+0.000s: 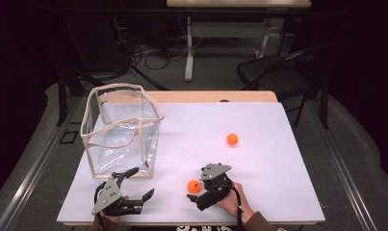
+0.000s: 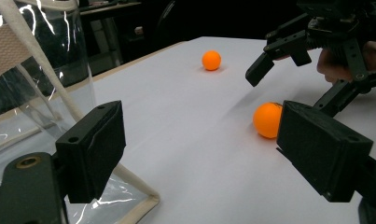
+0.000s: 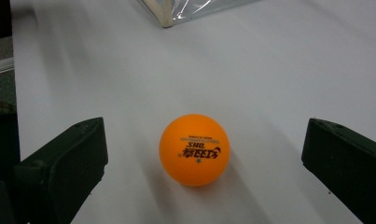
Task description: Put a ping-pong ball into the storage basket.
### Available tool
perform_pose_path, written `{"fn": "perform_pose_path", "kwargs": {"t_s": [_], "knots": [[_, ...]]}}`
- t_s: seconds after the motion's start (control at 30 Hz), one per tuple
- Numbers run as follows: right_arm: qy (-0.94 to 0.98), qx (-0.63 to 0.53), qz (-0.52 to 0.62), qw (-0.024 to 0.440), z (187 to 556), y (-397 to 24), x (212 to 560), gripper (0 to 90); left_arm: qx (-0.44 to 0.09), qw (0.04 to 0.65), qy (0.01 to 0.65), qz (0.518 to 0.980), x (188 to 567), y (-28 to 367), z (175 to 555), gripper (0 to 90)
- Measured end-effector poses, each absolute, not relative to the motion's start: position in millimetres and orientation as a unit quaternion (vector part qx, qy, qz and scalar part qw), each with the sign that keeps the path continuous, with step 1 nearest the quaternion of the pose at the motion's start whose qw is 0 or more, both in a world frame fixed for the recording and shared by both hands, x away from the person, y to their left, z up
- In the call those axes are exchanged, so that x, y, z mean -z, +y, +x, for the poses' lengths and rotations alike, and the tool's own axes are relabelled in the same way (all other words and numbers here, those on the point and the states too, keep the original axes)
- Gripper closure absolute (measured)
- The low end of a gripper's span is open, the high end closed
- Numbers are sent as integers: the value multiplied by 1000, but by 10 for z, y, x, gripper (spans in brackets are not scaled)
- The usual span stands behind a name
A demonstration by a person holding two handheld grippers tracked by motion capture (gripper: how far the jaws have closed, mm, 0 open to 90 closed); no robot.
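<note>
Two orange ping-pong balls lie on the white table cover. The near ball (image 1: 194, 186) (image 3: 194, 149) rests between the open jaws of my right gripper (image 1: 195, 185) (image 3: 204, 161), touching neither jaw. From the left gripper view this ball (image 2: 267, 120) sits just beyond my own right-hand jaw. The far ball (image 1: 232, 139) (image 2: 211, 60) lies alone toward the table's middle right. My left gripper (image 1: 142, 183) (image 2: 204, 154) is open and holds nothing, close to the front corner of a clear bag (image 1: 122, 127) (image 2: 36, 70) with beige trim.
The clear bag stands upright and open-topped at the table's left, and its bottom corner (image 3: 169, 14) shows in the right gripper view. The white cover (image 1: 259, 163) reaches the front edge. A black chair (image 1: 273, 72) stands beyond the table's far right.
</note>
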State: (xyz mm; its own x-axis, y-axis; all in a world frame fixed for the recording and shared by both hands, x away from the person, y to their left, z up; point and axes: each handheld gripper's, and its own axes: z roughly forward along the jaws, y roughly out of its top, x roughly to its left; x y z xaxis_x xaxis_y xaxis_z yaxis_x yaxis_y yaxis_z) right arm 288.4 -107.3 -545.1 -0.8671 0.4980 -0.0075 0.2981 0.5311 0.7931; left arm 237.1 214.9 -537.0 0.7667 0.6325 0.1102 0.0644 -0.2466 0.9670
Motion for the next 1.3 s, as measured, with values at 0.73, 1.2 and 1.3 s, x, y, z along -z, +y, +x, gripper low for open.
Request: {"fn": "perform_pose_path", "kwargs": {"t_s": [0.73,1.2,1.3], "knots": [[888,-386,219,121,2859,-962,5486,360,-250,570,232,748,5368,2151,2369,155],[898,-370,208,119,2875,-937,5523,459,-250,569,231,749,5365,2153,2368,155],[898,-366,210,120,2872,-936,5522,474,-250,569,231,749,5366,2153,2369,155]]}}
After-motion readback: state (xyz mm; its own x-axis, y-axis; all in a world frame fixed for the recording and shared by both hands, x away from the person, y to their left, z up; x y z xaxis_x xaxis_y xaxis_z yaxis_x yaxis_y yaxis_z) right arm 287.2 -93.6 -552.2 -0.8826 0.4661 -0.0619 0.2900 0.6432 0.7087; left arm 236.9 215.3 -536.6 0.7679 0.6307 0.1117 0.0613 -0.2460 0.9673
